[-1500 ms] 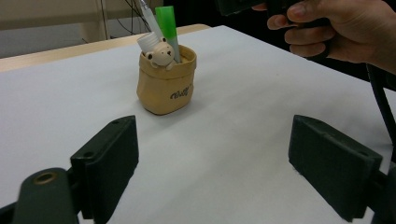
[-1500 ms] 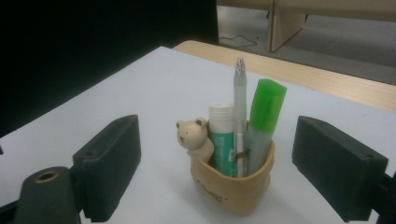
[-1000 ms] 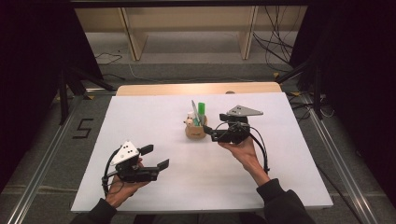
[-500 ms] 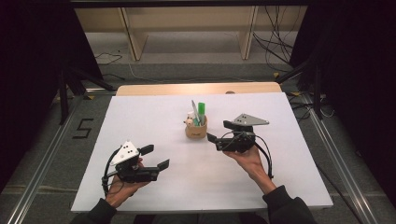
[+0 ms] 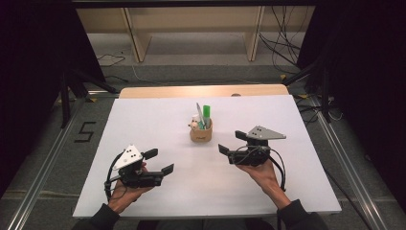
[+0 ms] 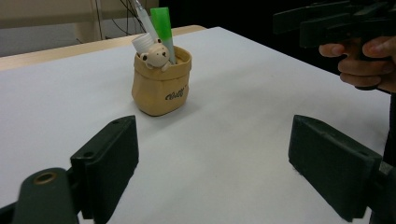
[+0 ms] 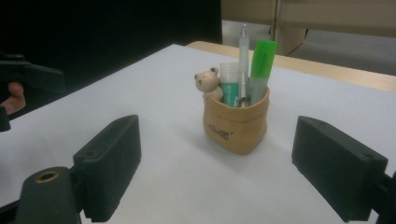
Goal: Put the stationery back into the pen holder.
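Observation:
A tan pouch-shaped holder (image 5: 201, 132) stands upright near the middle of the white table (image 5: 143, 115). In it are a green marker (image 5: 207, 114), a clear pen, a white-capped tube and a small bear figure (image 5: 193, 125). My right gripper (image 5: 231, 142) is open and empty, a short way right of the holder, jaws pointing left. My left gripper (image 5: 159, 161) is open and empty at the front left. The left gripper view frames the holder (image 6: 161, 86) beyond my open left gripper (image 6: 219, 168). From my open right gripper (image 7: 217, 172), the holder (image 7: 236, 123) stands ahead.
A wooden strip (image 5: 201, 91) runs along the table's far edge. Beyond it is a floor with cables and shelf legs. The right hand and its gripper (image 6: 327, 21) cross the upper right of the left gripper view. The left gripper (image 7: 23, 77) sits at the right gripper view's left edge.
My right gripper has drawn back from the holder, toward the person and slightly right, leaving it standing alone. The left gripper has stayed put.

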Available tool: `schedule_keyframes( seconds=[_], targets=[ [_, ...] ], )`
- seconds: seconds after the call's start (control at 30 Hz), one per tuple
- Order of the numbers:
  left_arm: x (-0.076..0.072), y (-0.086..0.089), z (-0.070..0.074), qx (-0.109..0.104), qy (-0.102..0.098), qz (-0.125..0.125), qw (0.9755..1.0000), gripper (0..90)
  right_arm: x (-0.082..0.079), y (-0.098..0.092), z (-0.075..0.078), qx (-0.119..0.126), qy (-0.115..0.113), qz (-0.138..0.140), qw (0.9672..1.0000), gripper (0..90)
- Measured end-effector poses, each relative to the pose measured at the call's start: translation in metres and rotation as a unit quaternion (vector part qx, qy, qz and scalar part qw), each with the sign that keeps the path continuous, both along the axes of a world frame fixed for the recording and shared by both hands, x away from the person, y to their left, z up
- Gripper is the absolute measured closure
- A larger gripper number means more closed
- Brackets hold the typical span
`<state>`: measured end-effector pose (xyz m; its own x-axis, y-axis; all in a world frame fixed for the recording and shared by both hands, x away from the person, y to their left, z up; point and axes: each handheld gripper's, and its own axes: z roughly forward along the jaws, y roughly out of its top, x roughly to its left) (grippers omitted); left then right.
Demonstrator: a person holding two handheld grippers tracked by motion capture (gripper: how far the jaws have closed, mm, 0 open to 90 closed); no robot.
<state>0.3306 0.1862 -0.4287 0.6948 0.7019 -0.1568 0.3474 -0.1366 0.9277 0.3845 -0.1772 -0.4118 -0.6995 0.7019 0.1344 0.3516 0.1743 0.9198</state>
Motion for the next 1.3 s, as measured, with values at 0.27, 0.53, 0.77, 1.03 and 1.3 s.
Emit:
schedule_keyframes(
  seconds=[0.27, 0.53, 0.77, 1.03, 1.3],
  targets=[
    [0.000, 0.000, 0.000, 0.000, 0.000, -0.001, 1.0000, 15.6, -0.014, -0.007, -0.003, 0.008, -0.001, 0.004, 1.0000, 16.5],
    [0.000, 0.000, 0.000, -0.001, 0.000, -0.004, 1.0000, 15.6, -0.035, -0.017, -0.008, 0.016, -0.003, 0.003, 0.9999, 16.5],
    [0.000, 0.001, 0.000, -0.001, 0.001, -0.006, 1.0000, 15.6, -0.051, -0.029, -0.014, 0.012, -0.014, -0.001, 0.9998, 16.6],
    [-0.001, 0.000, 0.000, -0.005, -0.001, -0.009, 0.9999, 15.6, -0.058, -0.035, -0.024, 0.011, -0.006, -0.006, 0.9999, 16.7],
    [-0.001, 0.000, 0.000, -0.008, 0.001, -0.010, 0.9999, 15.6, -0.059, -0.037, -0.026, 0.014, -0.005, -0.009, 0.9999, 16.7]
  ],
)
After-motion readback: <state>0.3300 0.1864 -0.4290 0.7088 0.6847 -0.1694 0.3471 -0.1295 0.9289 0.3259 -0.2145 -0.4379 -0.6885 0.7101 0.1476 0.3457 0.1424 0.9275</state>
